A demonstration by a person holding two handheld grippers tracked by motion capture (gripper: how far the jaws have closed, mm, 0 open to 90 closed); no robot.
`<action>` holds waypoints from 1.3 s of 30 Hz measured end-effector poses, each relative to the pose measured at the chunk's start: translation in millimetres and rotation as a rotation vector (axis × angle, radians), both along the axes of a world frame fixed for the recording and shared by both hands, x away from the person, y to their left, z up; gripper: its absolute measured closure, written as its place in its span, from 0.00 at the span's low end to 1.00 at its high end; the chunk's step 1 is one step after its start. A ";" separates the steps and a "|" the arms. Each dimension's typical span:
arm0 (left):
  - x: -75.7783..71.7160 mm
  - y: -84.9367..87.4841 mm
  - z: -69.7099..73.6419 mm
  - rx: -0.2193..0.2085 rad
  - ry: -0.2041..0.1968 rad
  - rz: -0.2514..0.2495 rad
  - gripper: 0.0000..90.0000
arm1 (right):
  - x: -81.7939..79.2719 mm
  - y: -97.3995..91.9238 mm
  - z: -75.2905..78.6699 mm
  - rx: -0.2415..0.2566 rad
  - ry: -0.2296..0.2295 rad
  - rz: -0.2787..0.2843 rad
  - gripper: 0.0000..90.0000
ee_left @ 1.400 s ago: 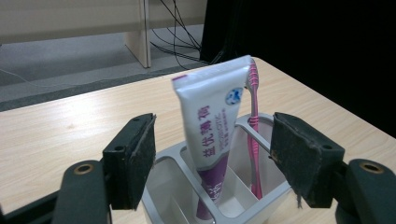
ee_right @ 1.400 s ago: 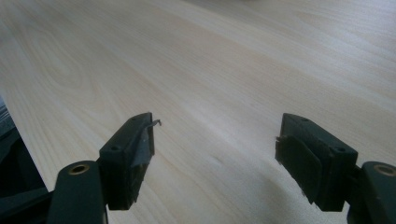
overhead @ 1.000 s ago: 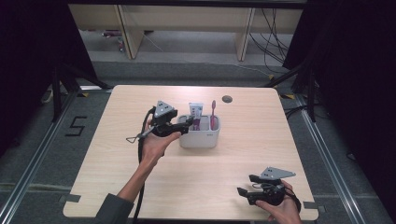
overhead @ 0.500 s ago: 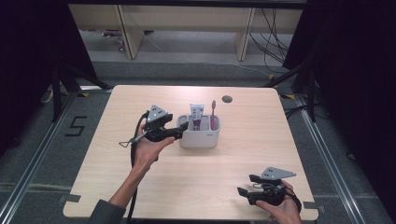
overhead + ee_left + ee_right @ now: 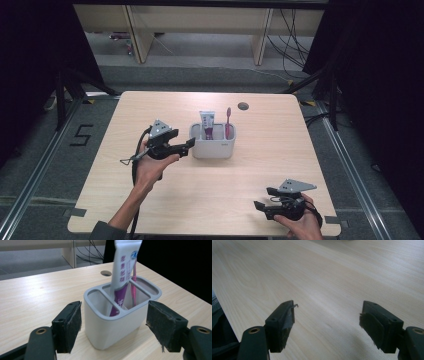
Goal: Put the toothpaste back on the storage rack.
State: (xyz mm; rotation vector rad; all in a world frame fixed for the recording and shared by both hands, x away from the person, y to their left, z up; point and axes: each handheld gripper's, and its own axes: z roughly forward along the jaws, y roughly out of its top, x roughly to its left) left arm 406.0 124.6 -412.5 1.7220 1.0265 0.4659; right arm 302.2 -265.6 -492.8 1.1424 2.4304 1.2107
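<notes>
So the grey holder (image 5: 213, 145), toothpaste tube (image 5: 207, 125) and toothbrush (image 5: 228, 123) upright inside, sits mid-surface (image 5: 260, 175) toward the far edge, left tongs (image 5: 113, 322) spread and just opening with its near end between them untouched, so centre, then squeeze low; right tongs (image 5: 327, 320) spread, idle near the right corner.

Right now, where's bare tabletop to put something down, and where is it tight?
Free: the near centre of the table between the two hands, the whole left strip, and the right side past the grey holder. Tight: at the holder's left end, where the left tongs stand open close beside it. The right tongs fill the near right corner.
</notes>
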 end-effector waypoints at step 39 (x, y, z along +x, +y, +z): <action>-20.5 31.1 -24.6 0.021 0.014 -0.033 0.22 | -1.2 -3.3 -0.7 0.008 0.021 0.000 0.31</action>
